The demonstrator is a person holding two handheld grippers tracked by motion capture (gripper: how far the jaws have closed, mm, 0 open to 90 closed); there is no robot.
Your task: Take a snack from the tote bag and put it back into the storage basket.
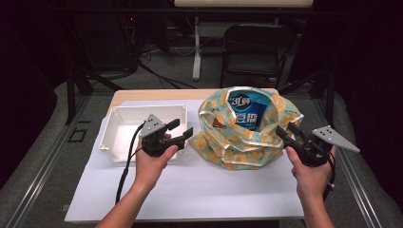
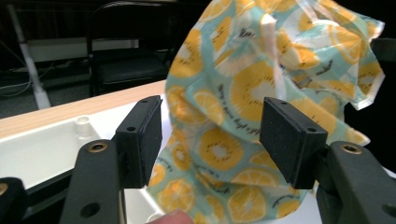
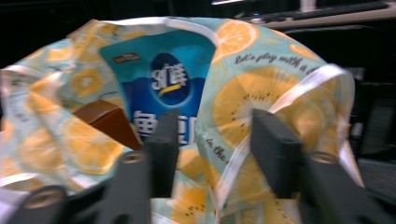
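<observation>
The fruit-print bag (image 1: 247,130) hides most of the blue packet (image 1: 248,110) and a brown box (image 3: 108,122) inside it. A white tray (image 1: 124,127) sits left of it on the tabletop (image 1: 190,190). The left tongs (image 1: 183,130), spread and empty, hover just beside the bag; the right tongs (image 1: 283,129), spread, straddle its rim without clearly pinching.

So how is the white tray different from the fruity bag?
The tray is plain white and stiff, with straight walls; the bag is soft and crumpled, printed with orange slices on teal. The tray looks empty, while the bag holds a blue packet and a brown box. The tray sits low and flat; the bag stands taller and bulges. Both are open at the top and rest on the same white sheet.
</observation>
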